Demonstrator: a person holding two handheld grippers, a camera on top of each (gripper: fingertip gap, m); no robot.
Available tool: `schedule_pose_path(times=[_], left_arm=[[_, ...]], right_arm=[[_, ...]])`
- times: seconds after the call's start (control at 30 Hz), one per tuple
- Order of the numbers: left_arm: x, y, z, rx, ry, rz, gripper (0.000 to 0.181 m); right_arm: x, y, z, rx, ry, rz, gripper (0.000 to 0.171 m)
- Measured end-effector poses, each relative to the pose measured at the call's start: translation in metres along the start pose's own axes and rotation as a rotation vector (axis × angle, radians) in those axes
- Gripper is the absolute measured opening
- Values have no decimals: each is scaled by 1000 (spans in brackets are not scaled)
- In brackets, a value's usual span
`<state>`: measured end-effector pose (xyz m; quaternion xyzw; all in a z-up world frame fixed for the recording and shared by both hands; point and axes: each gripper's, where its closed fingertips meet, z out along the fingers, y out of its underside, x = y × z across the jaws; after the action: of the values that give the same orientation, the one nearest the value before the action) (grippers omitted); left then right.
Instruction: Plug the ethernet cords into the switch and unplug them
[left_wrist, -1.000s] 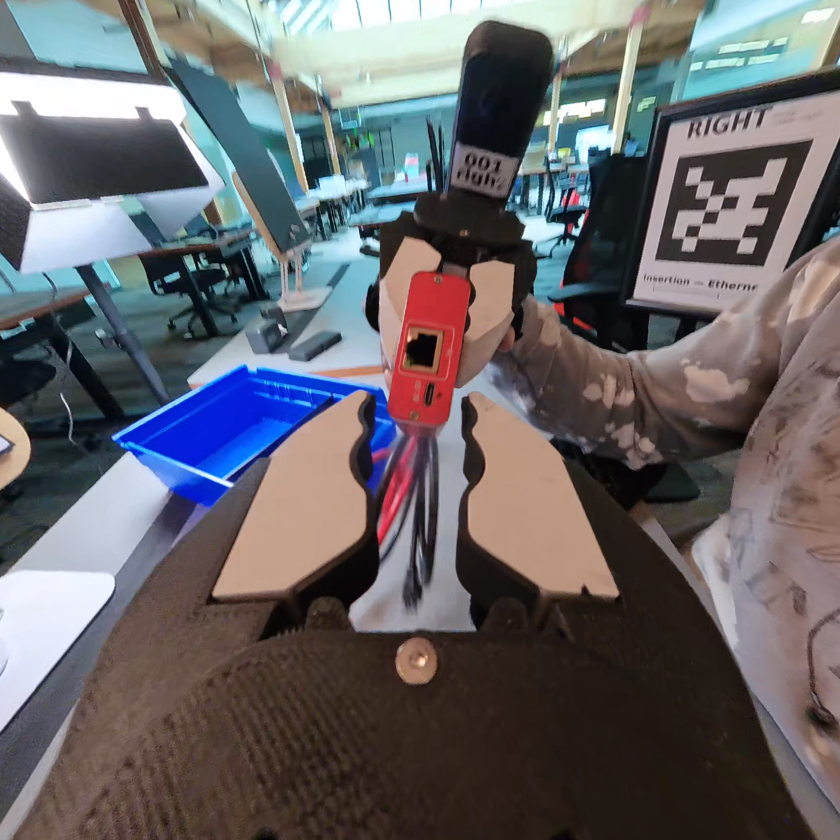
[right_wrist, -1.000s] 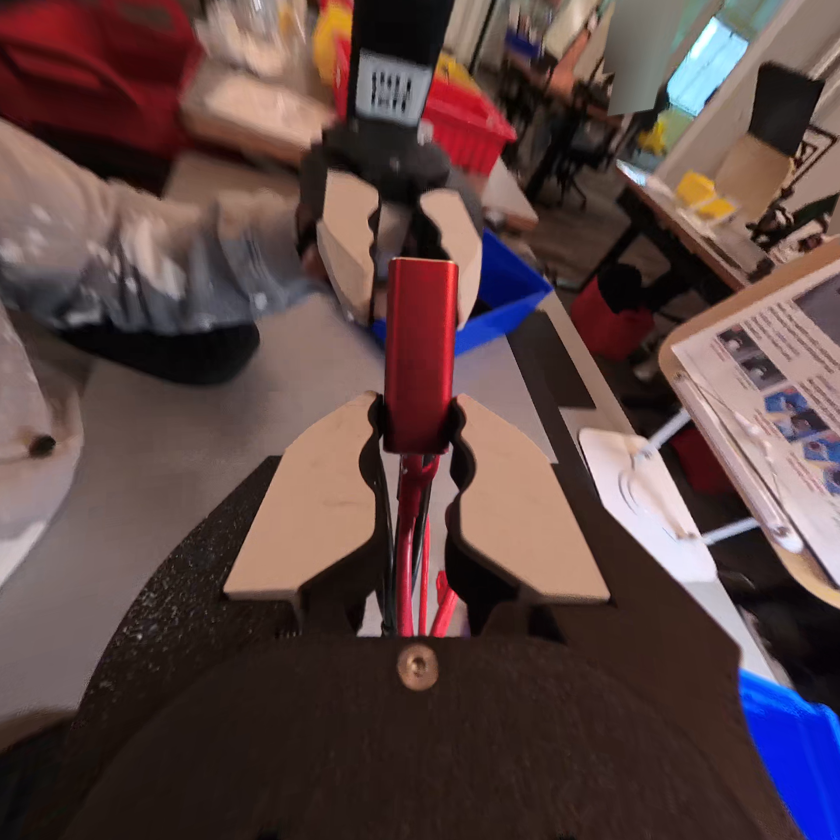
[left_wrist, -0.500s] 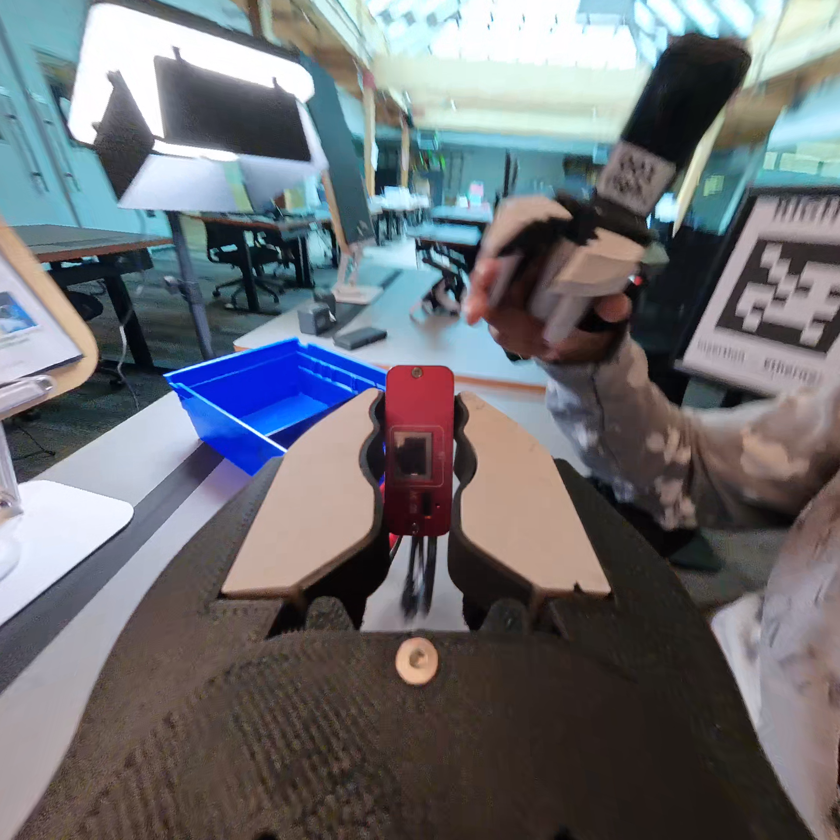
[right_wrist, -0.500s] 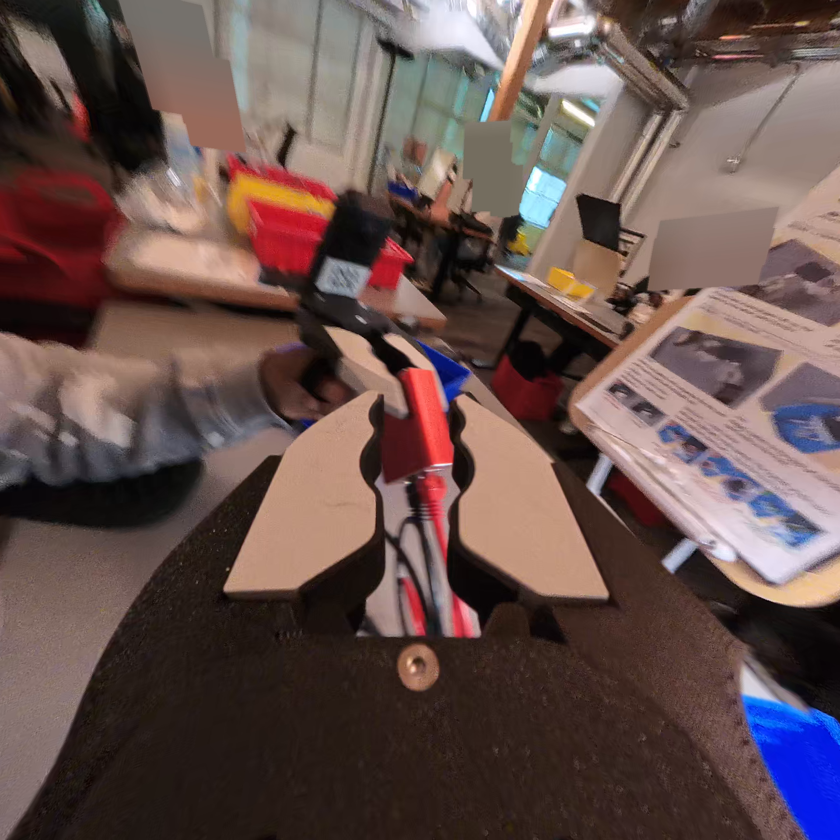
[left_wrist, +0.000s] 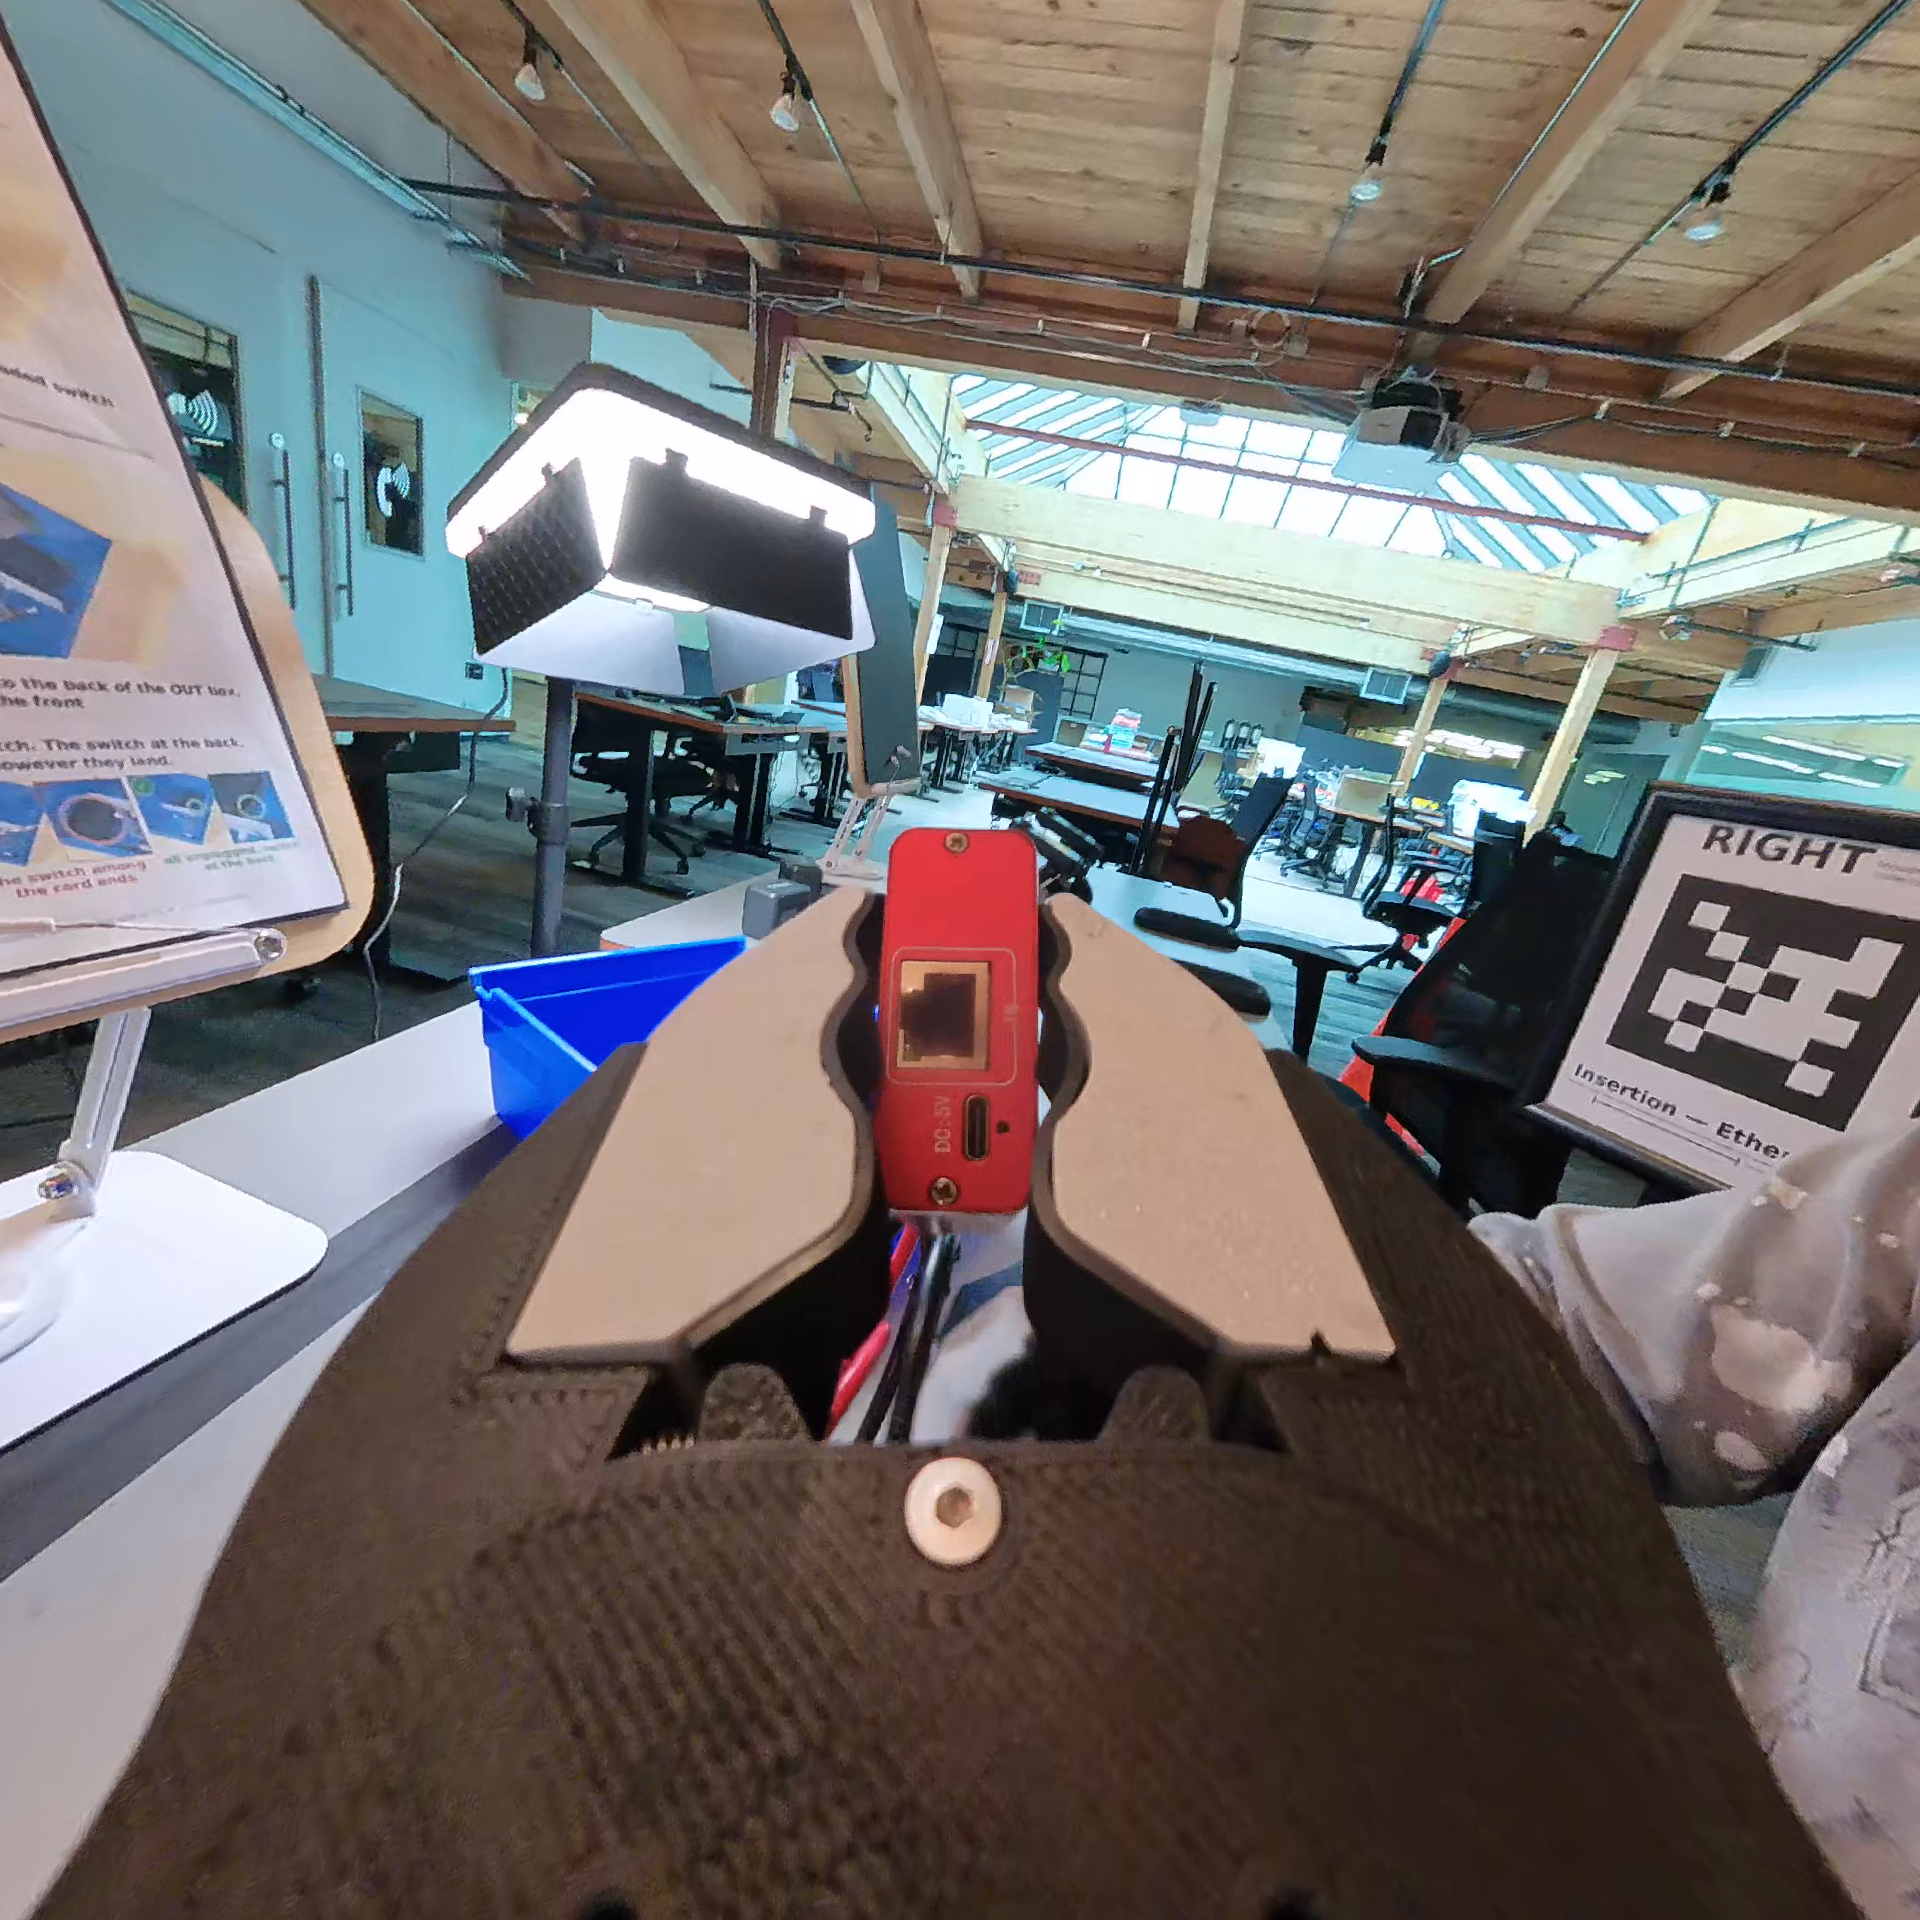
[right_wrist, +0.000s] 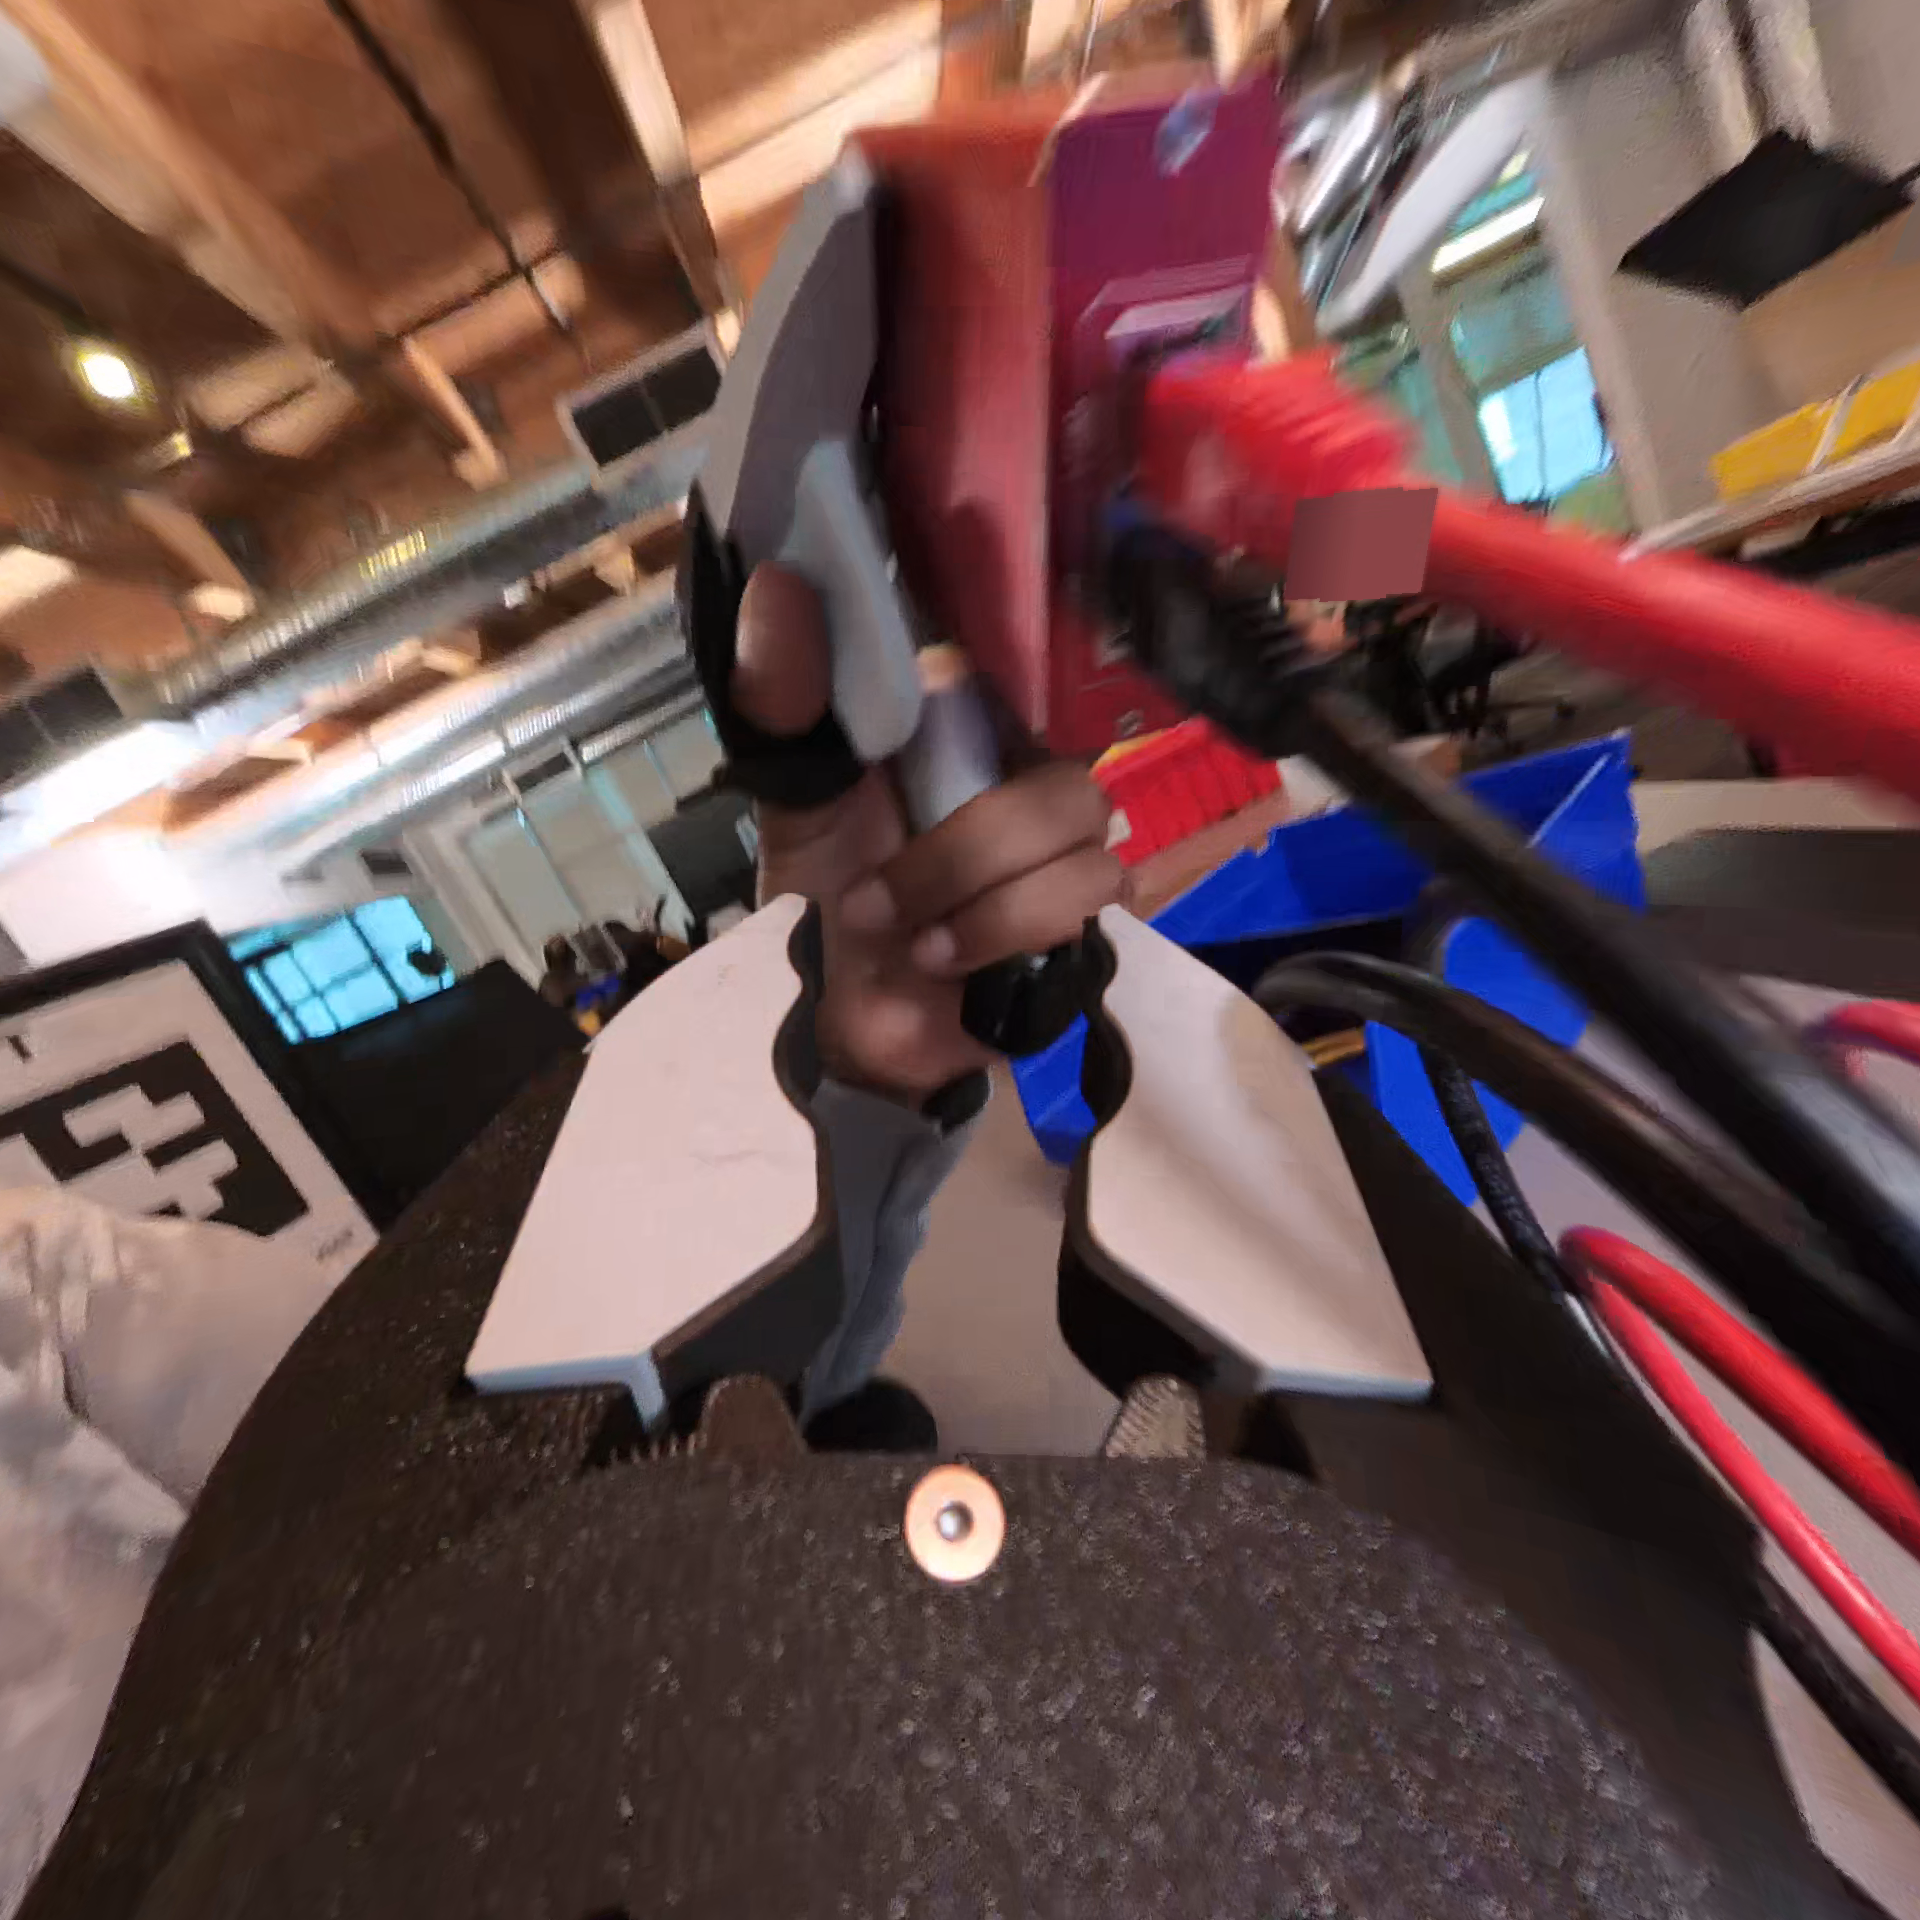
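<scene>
My left hand-held gripper (left_wrist: 958, 1049) pinches the red switch (left_wrist: 961, 1023) upright between both fingers (left_wrist: 727, 1122), lifted above the surface (left_wrist: 312, 1143). The end face toward the camera shows an empty ethernet port above a smaller slot. Red and black cords (left_wrist: 894, 1340) hang from the switch's underside, down between the finger bases. A blue bin (left_wrist: 582, 1023) sits on the surface just behind the left finger. An instruction sheet on a stand (left_wrist: 135, 623) is at far left, a framed marker sign (left_wrist: 1756, 997) at right, and my sleeve (left_wrist: 1714, 1351) at lower right.

My right hand-held gripper (right_wrist: 951, 1023) is spread apart, nothing between its fingers. Its view is blurred: the switch (right_wrist: 977, 436) is up high, held by the left hand-held gripper (right_wrist: 800, 499) with my hand (right_wrist: 935, 914) below it. A red ethernet cord (right_wrist: 1558, 592) and a black ethernet cord (right_wrist: 1351, 717) are plugged into its face and run off right. More cord loops (right_wrist: 1714, 1382) lie at right, in front of a blue bin (right_wrist: 1330, 883).
</scene>
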<state>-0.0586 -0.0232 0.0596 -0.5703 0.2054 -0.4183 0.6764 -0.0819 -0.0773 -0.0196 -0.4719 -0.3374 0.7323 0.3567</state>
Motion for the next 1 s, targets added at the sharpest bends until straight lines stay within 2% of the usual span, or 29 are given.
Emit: schedule_pose_path(times=[0.23,0.43,0.57,0.77,0.87,1.0], left_arm=[[25,1,16,34,59,-71,27],[32,21,29,-45,106,-156,27],[39,33,31,-122,164,-189,28],[47,40,30,-203,196,-117,27],[50,48,27,-279,201,-70,27],[52,49,27,-294,206,-40,27]], right_arm=[[-4,-74,-32,246,0,-40,46],[-9,-105,-53,247,6,-172,31],[-15,-107,-55,127,-16,-272,29],[-20,-93,-58,-48,-80,-325,28],[-22,-88,-59,-89,-85,-386,29],[-25,-87,-60,-107,-82,-428,27]])
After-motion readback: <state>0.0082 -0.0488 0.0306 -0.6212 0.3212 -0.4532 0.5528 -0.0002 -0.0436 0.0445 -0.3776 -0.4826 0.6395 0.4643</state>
